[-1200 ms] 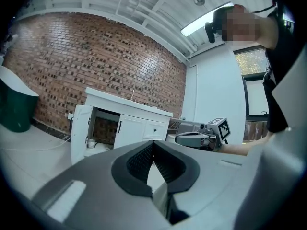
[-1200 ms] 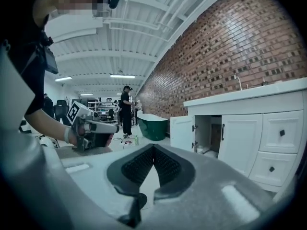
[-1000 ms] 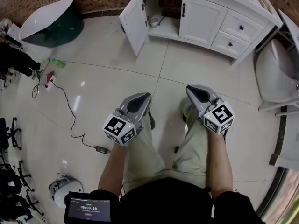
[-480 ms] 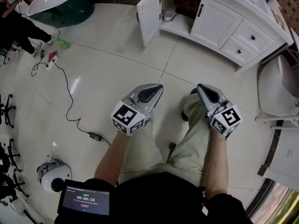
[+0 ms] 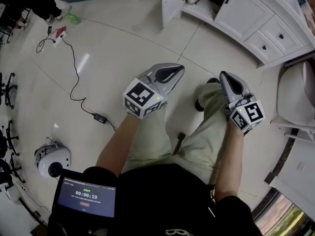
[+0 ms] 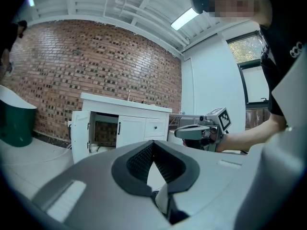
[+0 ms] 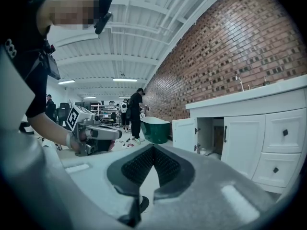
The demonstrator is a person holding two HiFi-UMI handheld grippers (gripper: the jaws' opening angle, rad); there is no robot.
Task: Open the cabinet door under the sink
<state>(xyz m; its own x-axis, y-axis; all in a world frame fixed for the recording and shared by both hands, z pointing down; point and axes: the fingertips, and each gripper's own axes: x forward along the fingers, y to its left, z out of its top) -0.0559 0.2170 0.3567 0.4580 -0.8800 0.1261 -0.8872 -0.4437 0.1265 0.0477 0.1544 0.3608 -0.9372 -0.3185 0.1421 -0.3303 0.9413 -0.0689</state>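
Already open, the cabinet door sits at the head view's top edge, well apart from the 2 grippers and partly cut off by the frame. Left gripper and right gripper hover over the lap, jaws closed on nothing. Risk: another reach at the door could knock it back shut.

Head view: your head, steeply down on the floor.
Gripper views: level, facing the cabinet, well off.
Shared: that cabinet.
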